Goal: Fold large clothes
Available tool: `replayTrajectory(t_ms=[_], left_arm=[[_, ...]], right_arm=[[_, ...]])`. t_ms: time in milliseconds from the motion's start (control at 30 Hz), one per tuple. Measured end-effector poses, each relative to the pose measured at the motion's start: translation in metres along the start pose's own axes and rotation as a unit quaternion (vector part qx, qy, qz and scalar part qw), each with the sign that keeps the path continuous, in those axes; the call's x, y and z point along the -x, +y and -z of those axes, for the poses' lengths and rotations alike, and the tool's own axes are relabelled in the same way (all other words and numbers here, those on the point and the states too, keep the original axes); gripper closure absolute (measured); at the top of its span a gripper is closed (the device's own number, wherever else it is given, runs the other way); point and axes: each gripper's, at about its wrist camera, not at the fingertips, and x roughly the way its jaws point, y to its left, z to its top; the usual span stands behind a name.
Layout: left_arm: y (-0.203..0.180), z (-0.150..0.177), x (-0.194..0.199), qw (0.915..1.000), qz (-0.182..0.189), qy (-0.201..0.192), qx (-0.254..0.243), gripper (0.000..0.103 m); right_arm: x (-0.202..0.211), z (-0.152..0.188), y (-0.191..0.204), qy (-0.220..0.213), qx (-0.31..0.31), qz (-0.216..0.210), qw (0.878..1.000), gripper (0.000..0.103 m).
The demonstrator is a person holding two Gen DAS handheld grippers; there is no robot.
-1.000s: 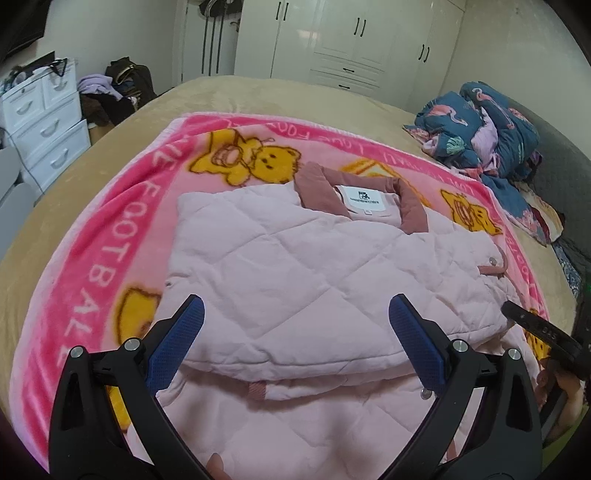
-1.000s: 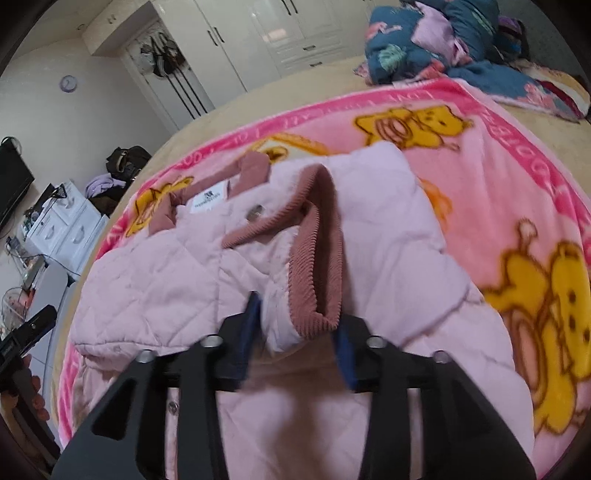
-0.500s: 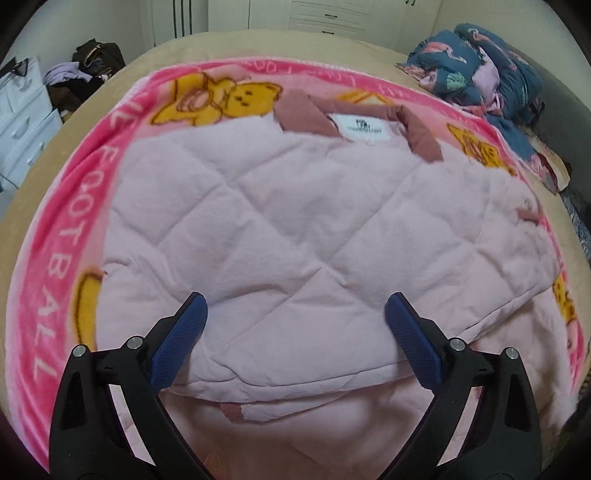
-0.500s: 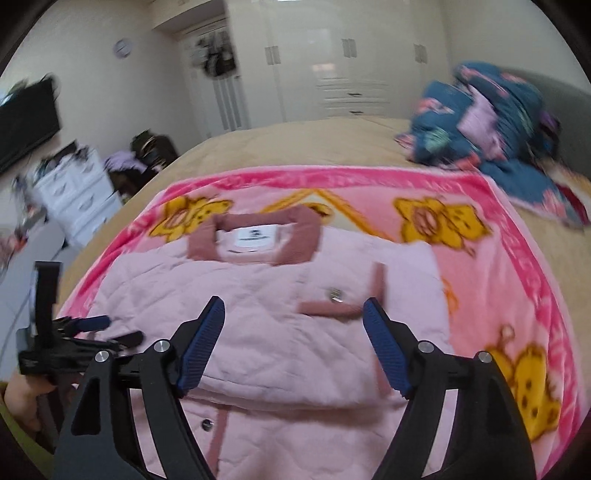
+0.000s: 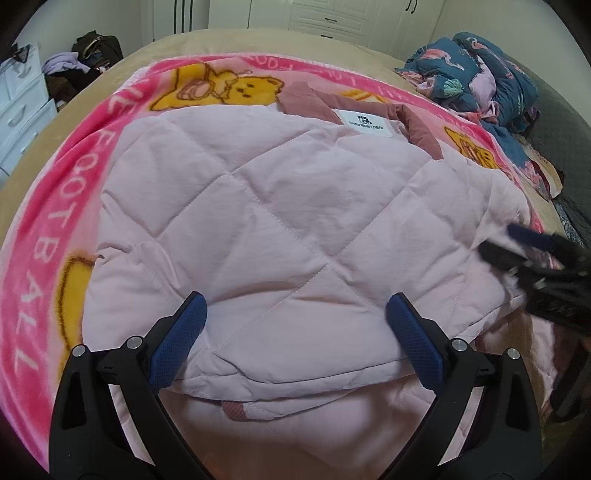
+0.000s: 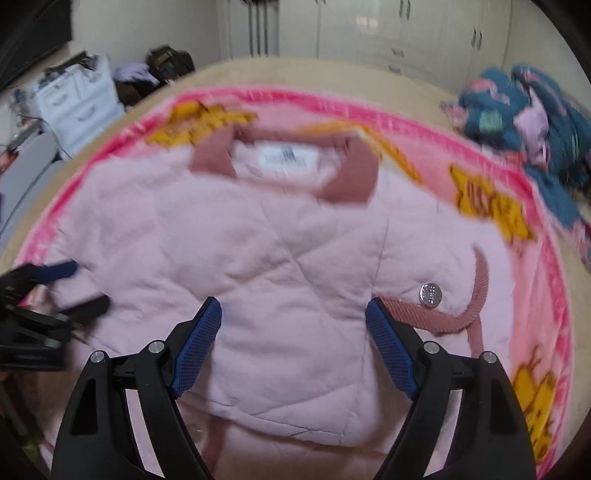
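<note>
A pale pink quilted jacket [image 5: 280,229] with a dusty-rose collar [image 5: 303,101] and white label lies on a pink teddy-bear blanket [image 5: 48,236], its sleeves folded over the body. It also shows in the right wrist view [image 6: 280,266], with a ribbed rose cuff [image 6: 443,317] and a silver snap [image 6: 429,294]. My left gripper [image 5: 295,314] is open and empty, just above the folded sleeve near its front edge. My right gripper [image 6: 293,317] is open and empty over the jacket's middle. Each gripper shows at the edge of the other's view.
The blanket covers a tan bed [image 5: 229,40]. A heap of blue patterned bedding [image 5: 480,74] lies at the far right. White drawers [image 5: 18,107] and a pile of dark clothes [image 5: 88,55] stand left of the bed. White wardrobes [image 6: 406,33] line the back wall.
My right gripper let go of the rose cuff, opened and pulled back over the jacket. My left gripper stayed open and moved lower and closer over the folded sleeve.
</note>
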Motion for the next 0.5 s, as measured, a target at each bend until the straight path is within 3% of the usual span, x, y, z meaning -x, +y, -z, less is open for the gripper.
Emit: replayTrajectory(t_ms=[267,500], left_arm=[[-0.001,0.001,0.000,1.0000,0.000,0.000,-0.003,0.010],[-0.003,-0.006,0.016,0.9999,0.010,0.001,-0.003,0.009]], right_arm=[[-0.012,0.010,-0.005,-0.007,-0.013,0.000,1.000,0.017],[0.029,0.019,-0.017,-0.029,-0.049,-0.039,0.998,0.017]])
